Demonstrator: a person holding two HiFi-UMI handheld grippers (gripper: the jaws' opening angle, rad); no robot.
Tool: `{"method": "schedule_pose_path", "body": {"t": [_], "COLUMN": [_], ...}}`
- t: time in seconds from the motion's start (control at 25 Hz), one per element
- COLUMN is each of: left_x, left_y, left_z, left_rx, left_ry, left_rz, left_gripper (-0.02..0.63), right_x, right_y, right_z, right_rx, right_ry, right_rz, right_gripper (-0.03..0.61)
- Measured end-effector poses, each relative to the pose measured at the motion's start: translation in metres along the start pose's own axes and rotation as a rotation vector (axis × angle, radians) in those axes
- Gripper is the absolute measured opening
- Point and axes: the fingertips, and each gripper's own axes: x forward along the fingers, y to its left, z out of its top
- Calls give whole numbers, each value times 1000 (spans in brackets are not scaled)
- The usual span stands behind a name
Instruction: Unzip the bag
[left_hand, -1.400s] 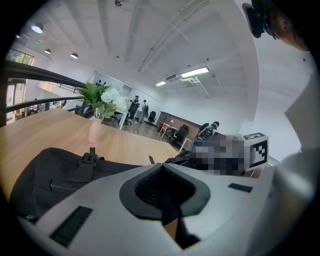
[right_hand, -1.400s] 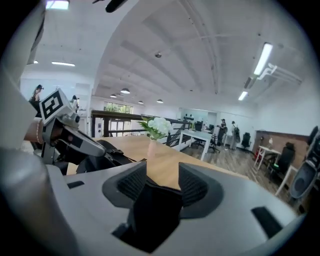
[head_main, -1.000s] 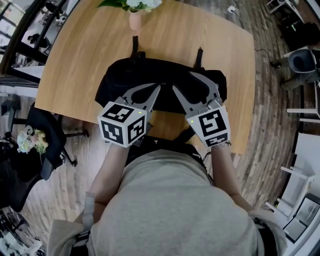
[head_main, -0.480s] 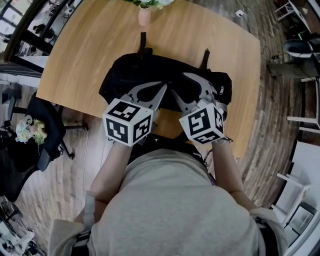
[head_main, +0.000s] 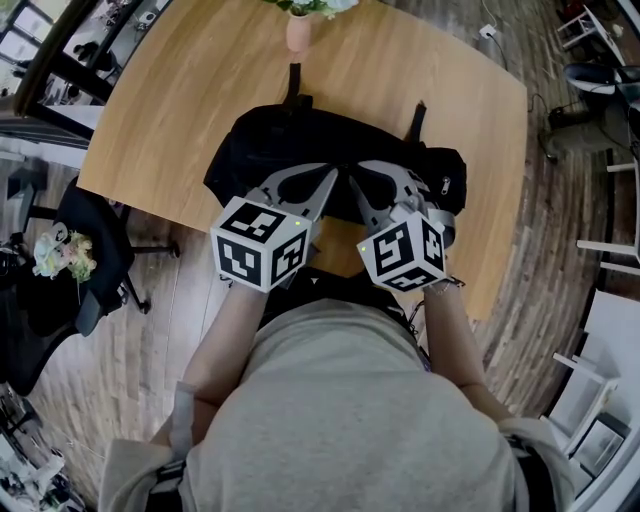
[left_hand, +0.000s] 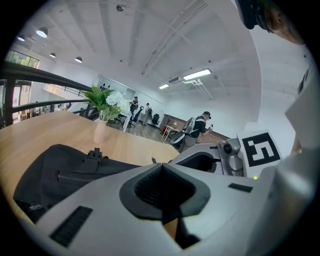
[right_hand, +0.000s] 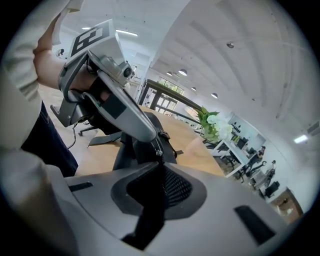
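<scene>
Black bag (head_main: 250, 160) lies centre frame on surface (head_main: 170, 100). Left gripper (left_hand: 161, 166) jaws together. Right gripper (right_hand: 160, 161), jaws just closing, pinches zipper pull (right_hand: 159, 150).

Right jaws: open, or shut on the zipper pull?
Shut on it. On the right gripper the jaws have just been closing and now pinch the black zipper pull.

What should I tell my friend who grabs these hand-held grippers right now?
Left hand-held gripper: jaws together at the black bag; whether it pinches fabric is unclear.
Right hand-held gripper: jaws have just closed on the zipper pull.
The bag lies on the wooden table.
Done: pull gripped.
Left: slide the pull along to unzip; no opening shows yet.
</scene>
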Motion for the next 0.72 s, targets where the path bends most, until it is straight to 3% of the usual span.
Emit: {"method": "schedule_pose_path", "body": {"t": [0.4, 0.72], "left_x": [-4, -21], "left_y": [1, 33], "left_z": [-1, 1], "left_rx": [-18, -64], "left_ry": [-5, -27], "left_rz": [-10, 46], "left_gripper": [20, 21], "right_x": [-4, -4], "right_y": [0, -6], "right_z": [1, -4], "right_rx": [47, 74], "right_ry": [5, 22], "right_rz": [-29, -61], "right_gripper": [32, 32]}}
